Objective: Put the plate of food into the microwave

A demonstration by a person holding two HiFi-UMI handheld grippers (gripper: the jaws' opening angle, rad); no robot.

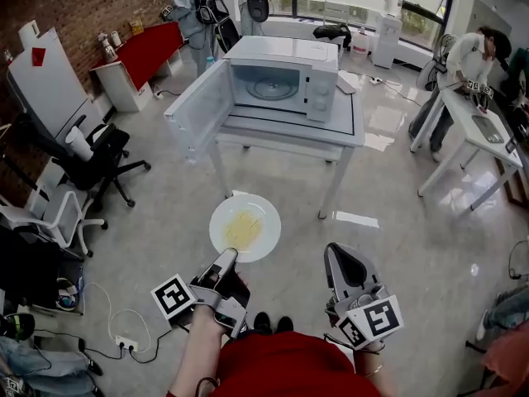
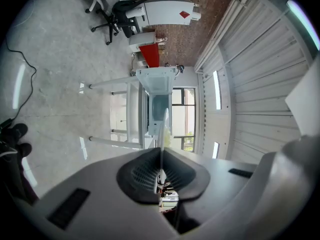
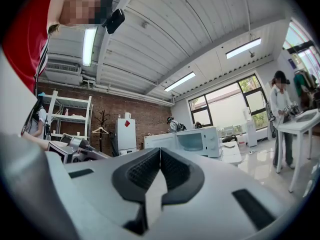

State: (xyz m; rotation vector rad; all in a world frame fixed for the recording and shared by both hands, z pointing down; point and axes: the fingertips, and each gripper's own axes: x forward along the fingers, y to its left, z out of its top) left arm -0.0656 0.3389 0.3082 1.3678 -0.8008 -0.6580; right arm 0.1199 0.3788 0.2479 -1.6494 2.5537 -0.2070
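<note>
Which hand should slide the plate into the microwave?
Left. The left gripper is clamped on the near rim of the plate, and the microwave stands open straight ahead. The right gripper is shut on nothing, off to the side.

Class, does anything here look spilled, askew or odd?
Nothing stands out. The left tool grips the plate by its rim, the food sits mid-plate, unspilled, and the microwave has its door open.

Head view downward, gripper views level, all 3 share microwave [image 1: 285,77]
</note>
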